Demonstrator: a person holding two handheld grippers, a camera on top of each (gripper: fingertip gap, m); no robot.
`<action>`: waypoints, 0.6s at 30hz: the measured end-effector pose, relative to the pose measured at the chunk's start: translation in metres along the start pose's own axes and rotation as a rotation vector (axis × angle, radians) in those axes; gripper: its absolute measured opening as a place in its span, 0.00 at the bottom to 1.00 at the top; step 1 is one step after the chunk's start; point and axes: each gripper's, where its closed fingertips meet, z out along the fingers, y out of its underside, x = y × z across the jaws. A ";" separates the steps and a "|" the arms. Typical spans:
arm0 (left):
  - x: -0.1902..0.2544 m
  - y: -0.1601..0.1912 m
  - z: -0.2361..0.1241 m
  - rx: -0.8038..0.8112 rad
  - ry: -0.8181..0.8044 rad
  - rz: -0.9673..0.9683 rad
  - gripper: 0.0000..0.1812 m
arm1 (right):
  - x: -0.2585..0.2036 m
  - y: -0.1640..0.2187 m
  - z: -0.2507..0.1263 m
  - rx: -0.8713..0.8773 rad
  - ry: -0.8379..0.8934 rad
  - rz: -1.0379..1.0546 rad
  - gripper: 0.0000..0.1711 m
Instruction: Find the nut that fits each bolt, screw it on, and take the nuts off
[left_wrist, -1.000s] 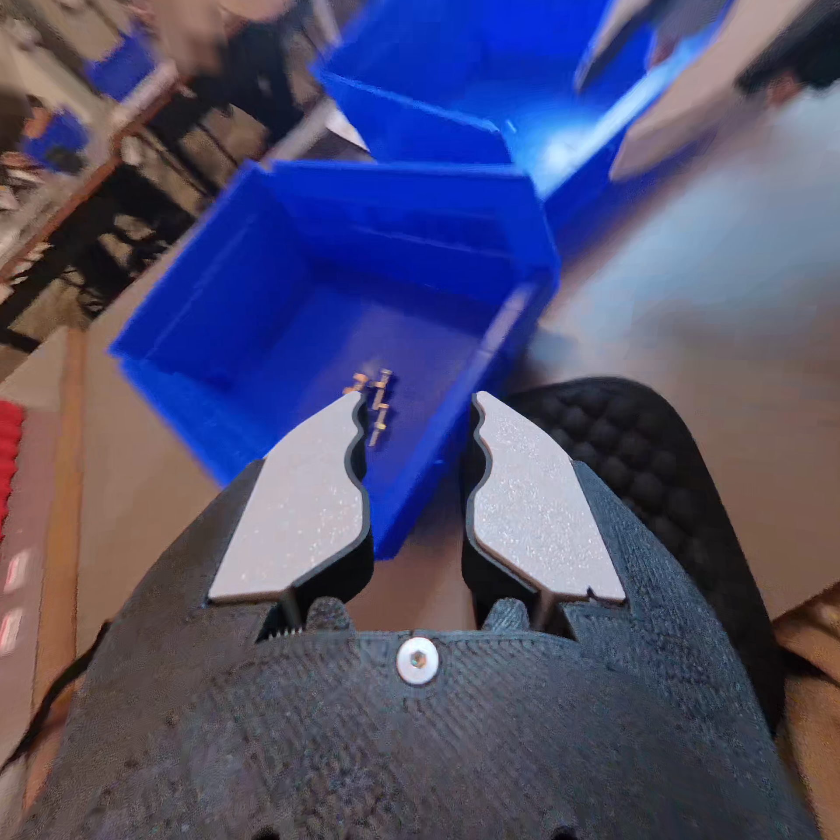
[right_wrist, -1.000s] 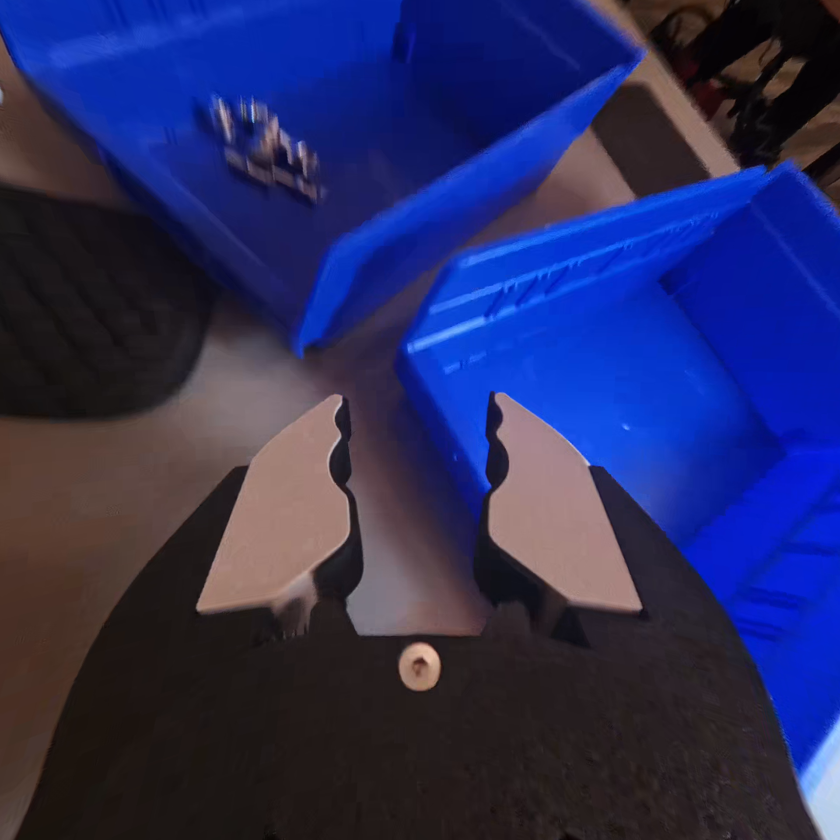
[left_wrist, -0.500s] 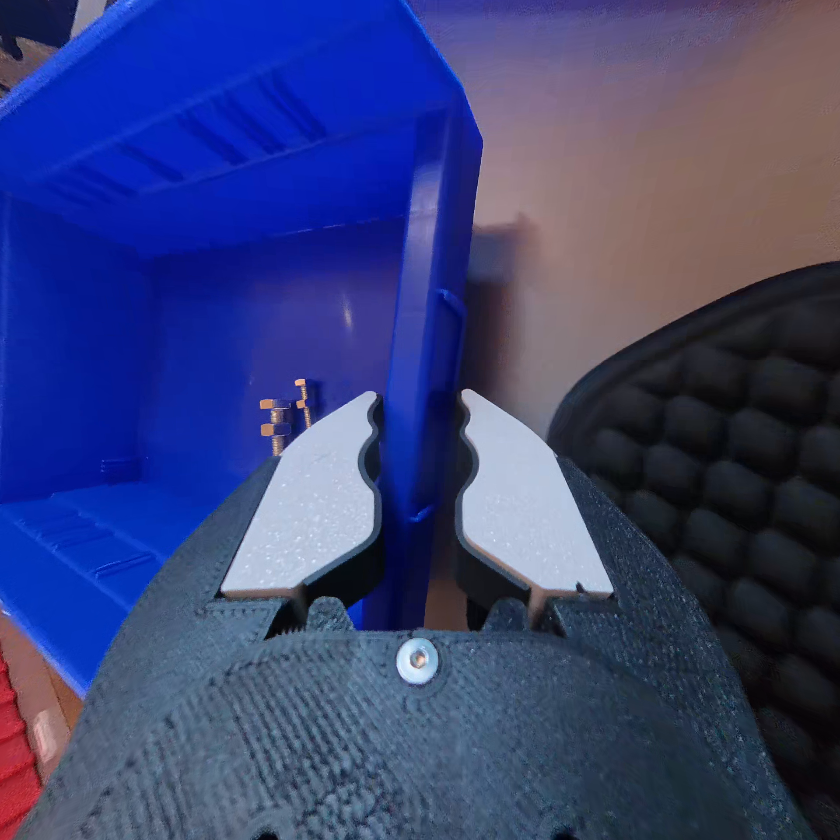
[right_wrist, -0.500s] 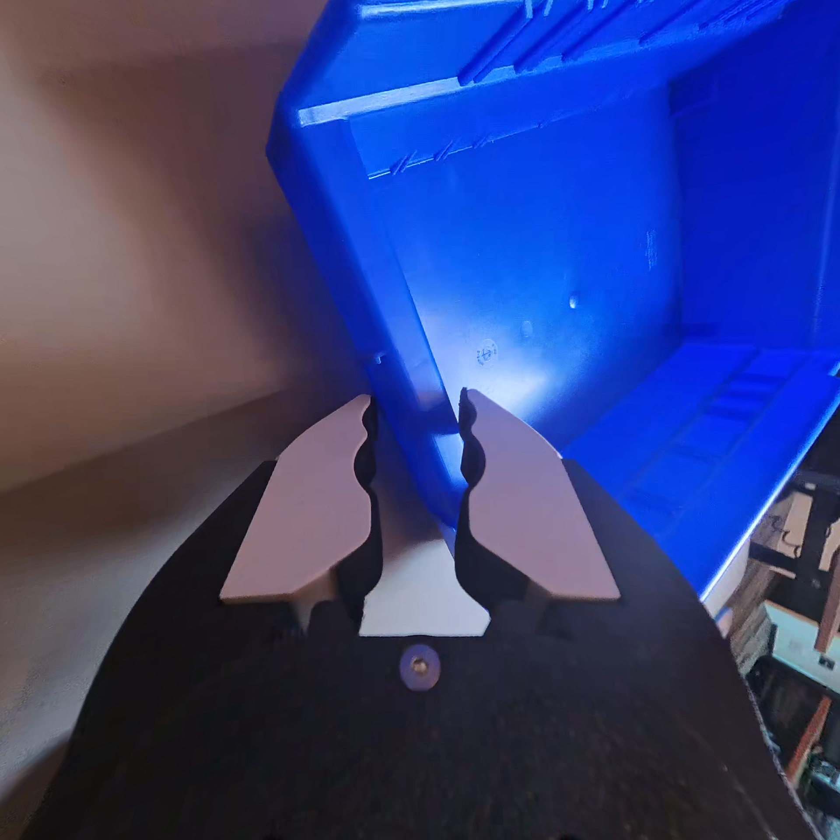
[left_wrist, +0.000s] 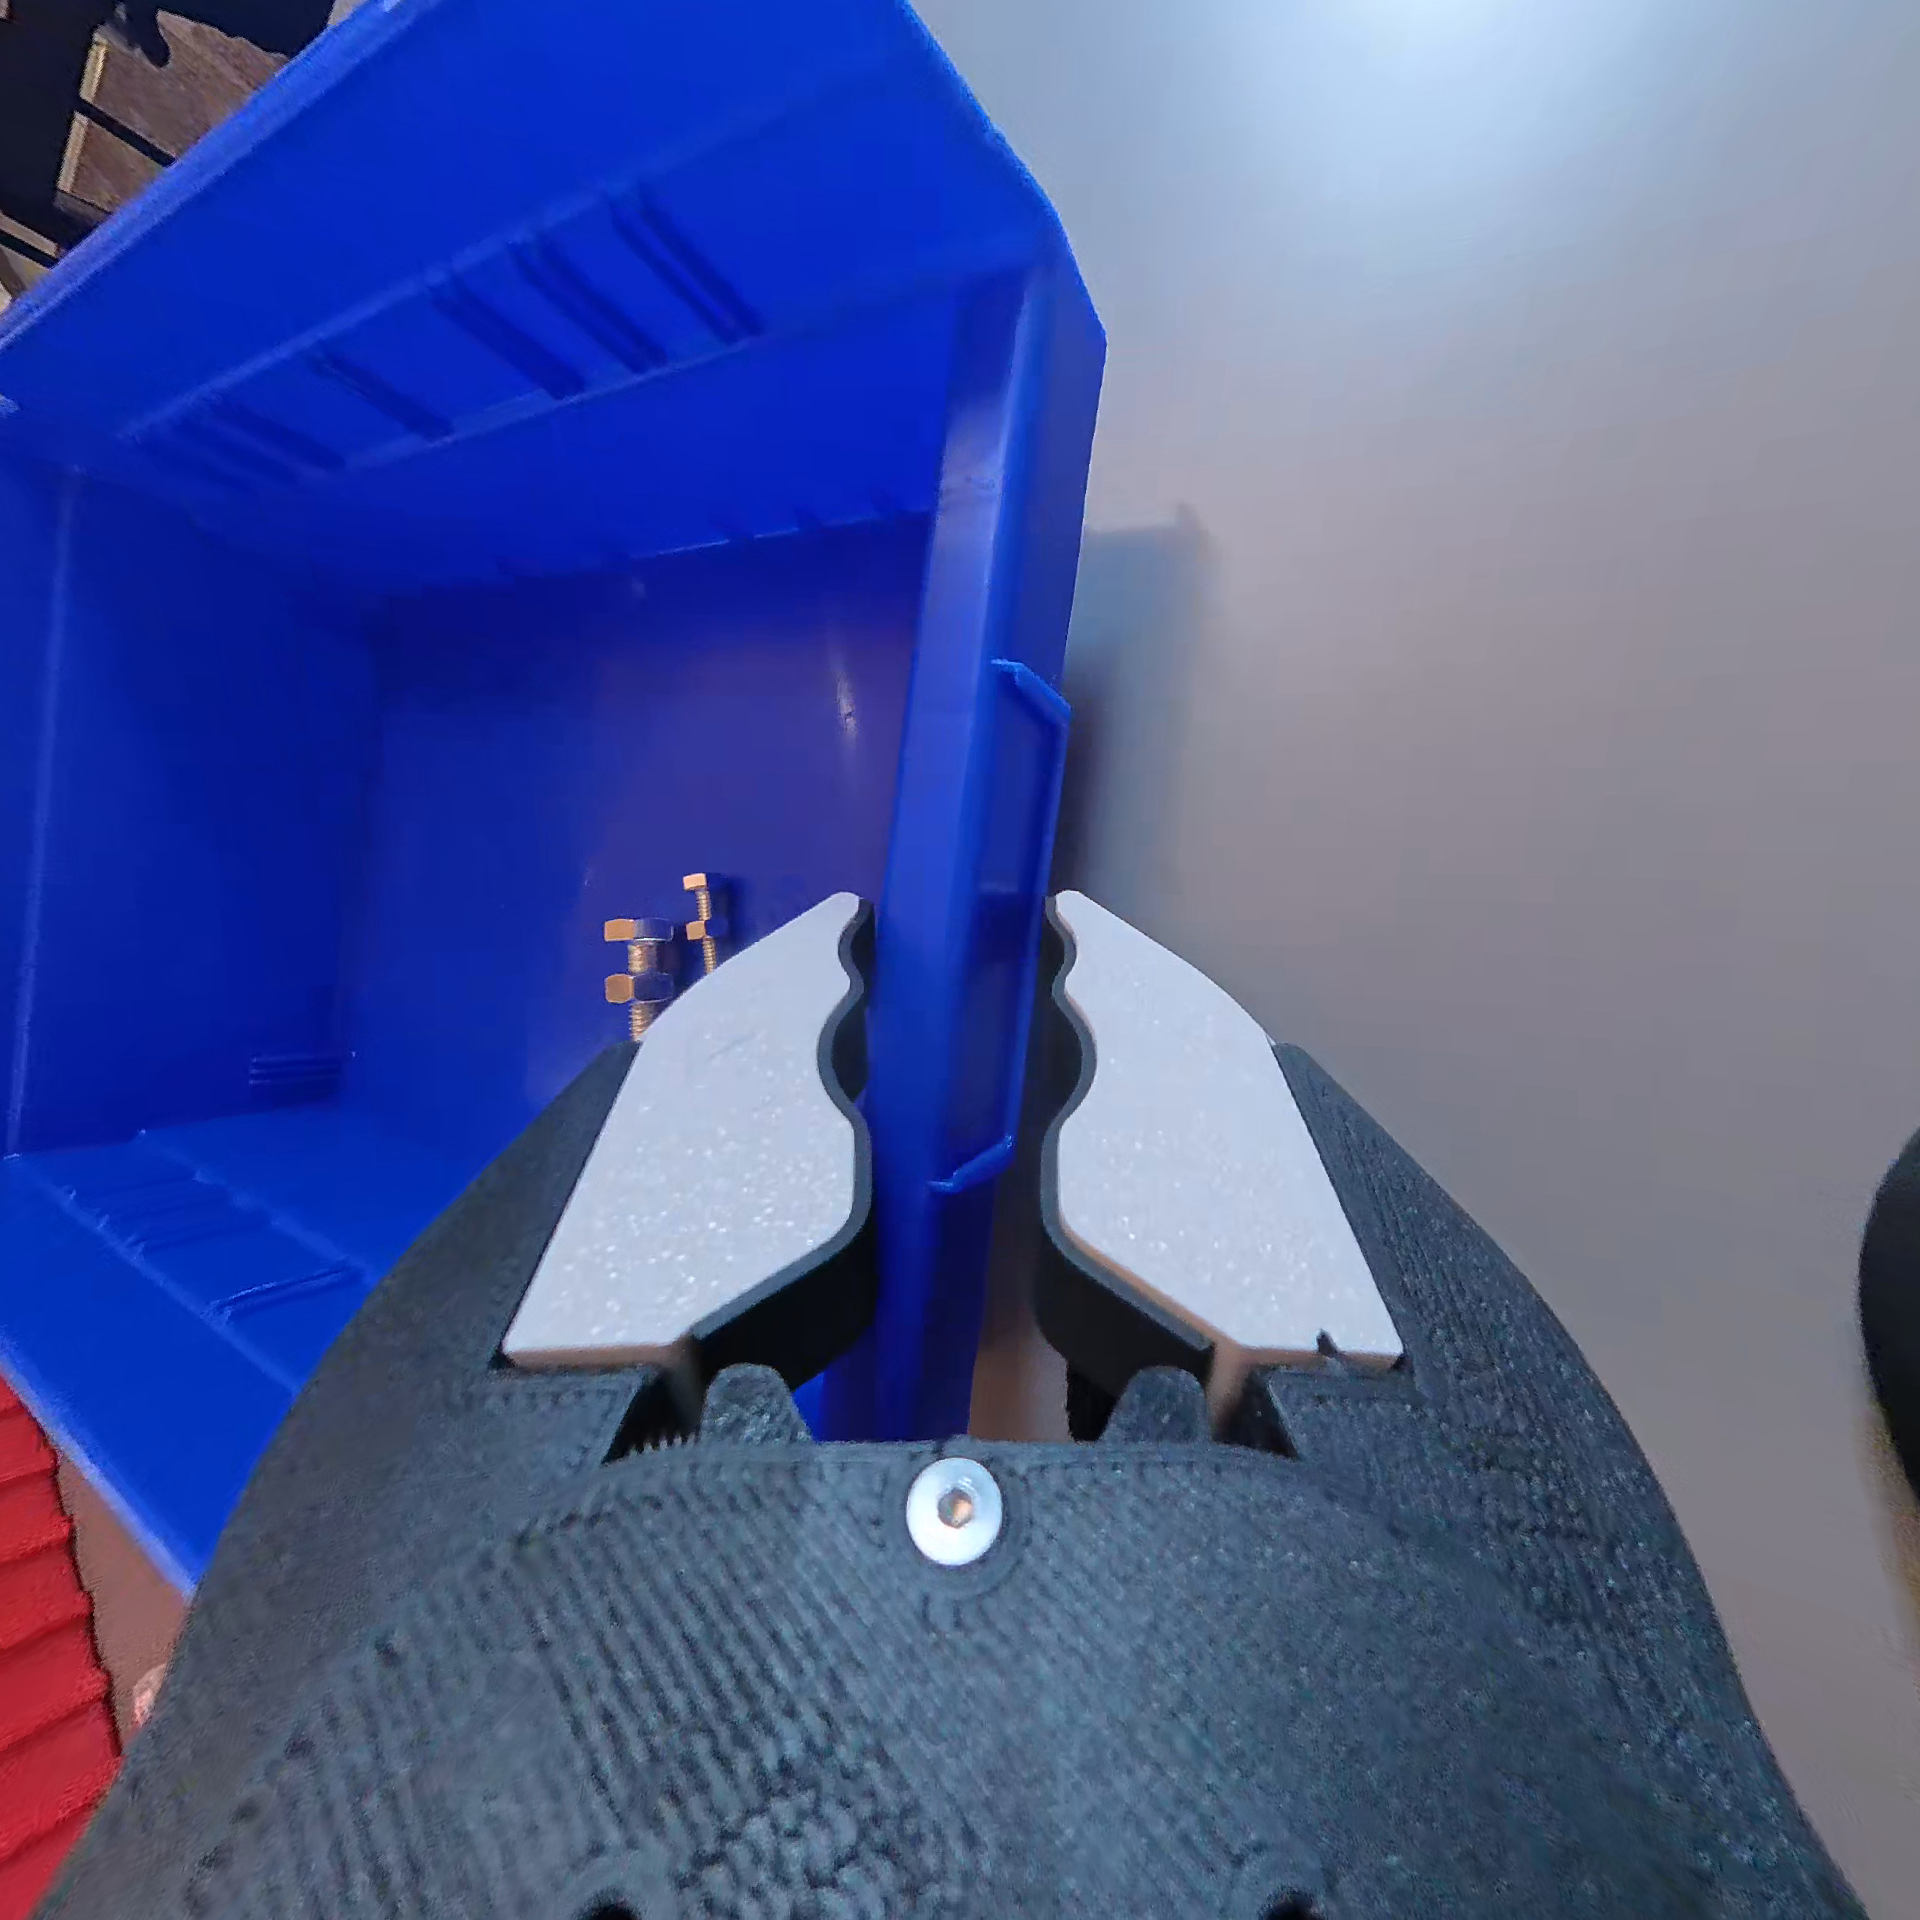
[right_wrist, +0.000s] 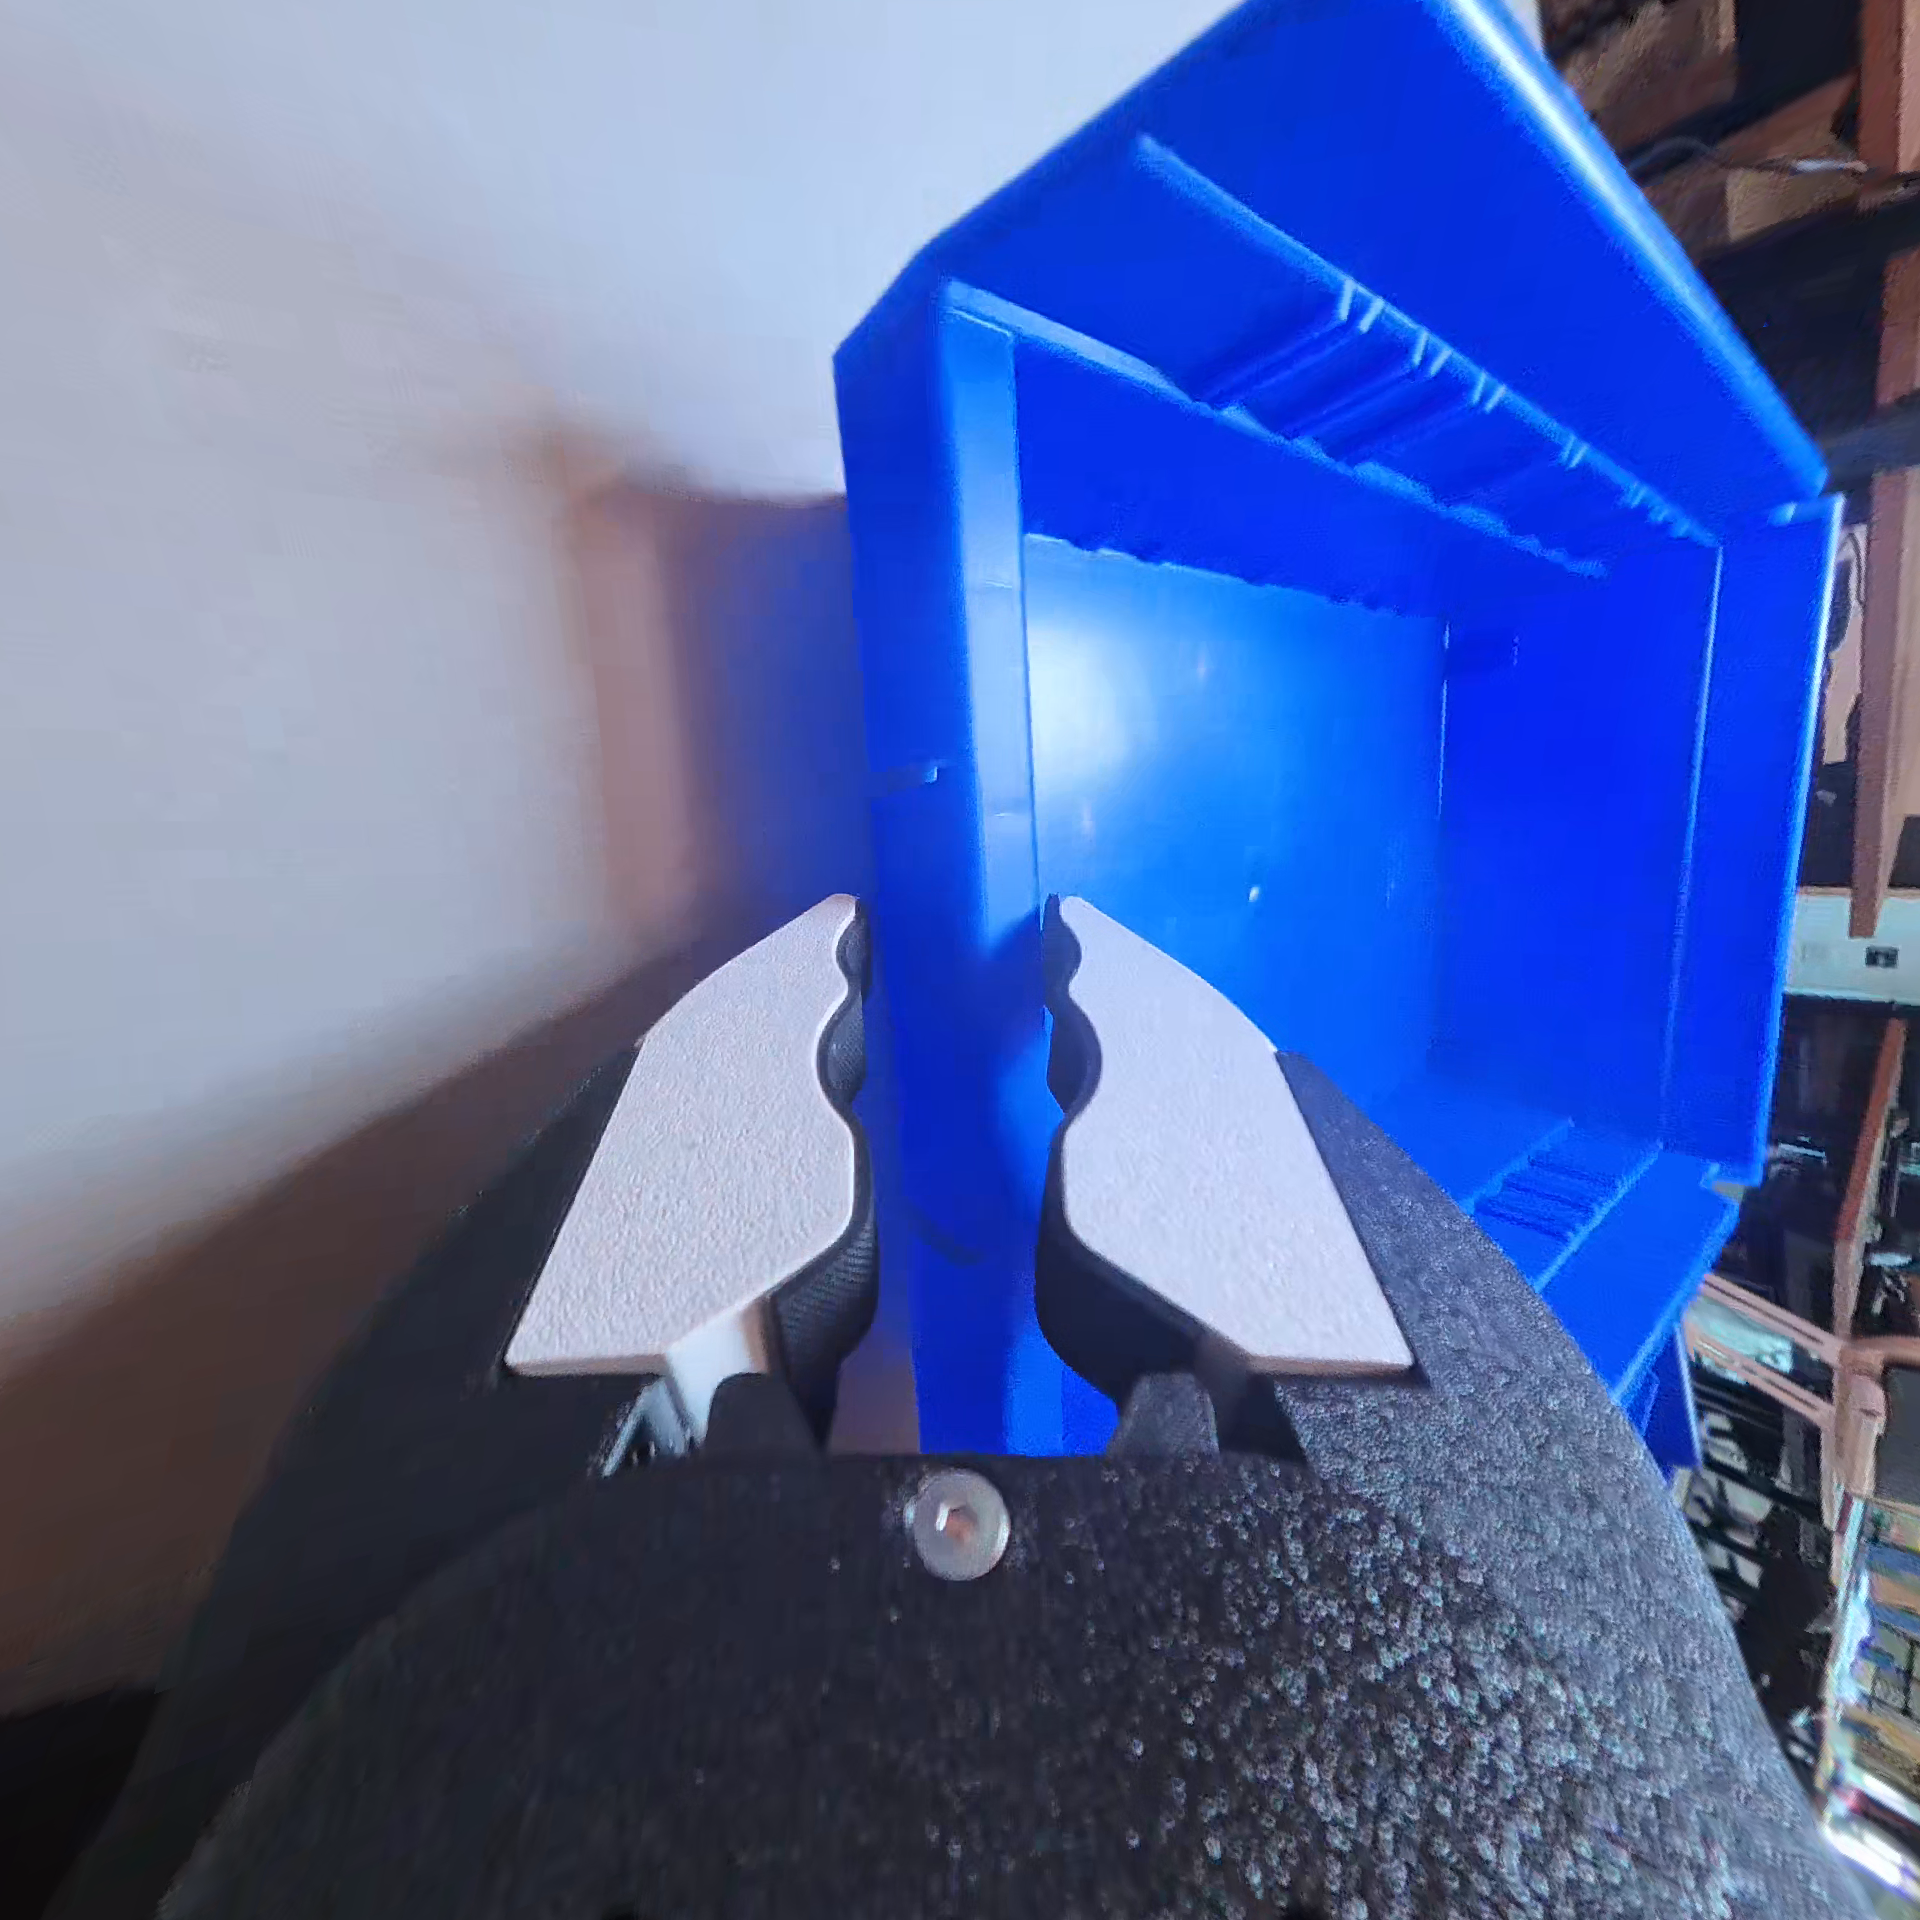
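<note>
In the left wrist view a blue bin (left_wrist: 520, 364) holds a few steel bolts with nuts on them (left_wrist: 649, 971) near its right wall. My left gripper (left_wrist: 956, 914) straddles that right wall, one finger inside and one outside, and is shut on it. In the right wrist view a second blue bin (right_wrist: 1247, 831) looks empty. My right gripper (right_wrist: 951, 914) straddles its left wall and is shut on it. Part of the bolts is hidden behind my left finger (left_wrist: 727, 1122).
The bins stand on a pale tabletop (left_wrist: 1455, 520), which also shows in the right wrist view (right_wrist: 312, 520). A black quilted mat (left_wrist: 1891, 1299) shows at the right edge of the left view. A red ribbed object (left_wrist: 42, 1662) lies at the lower left. Shelving (right_wrist: 1870, 935) stands beyond the empty bin.
Both grippers came down from above the bins and closed over a wall each. In the last half second the black mat slid toward the left view's right edge.
</note>
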 end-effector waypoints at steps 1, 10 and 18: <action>-0.001 0.000 0.001 0.000 0.002 0.001 0.17 | 0.010 0.002 0.008 -0.005 0.009 0.012 0.19; -0.023 -0.014 -0.027 0.210 0.025 -0.206 0.21 | 0.019 -0.052 -0.005 0.277 -0.053 0.160 0.28; -0.104 -0.008 -0.031 -0.116 0.055 -0.308 0.19 | -0.026 -0.151 -0.064 0.810 -0.470 0.486 0.26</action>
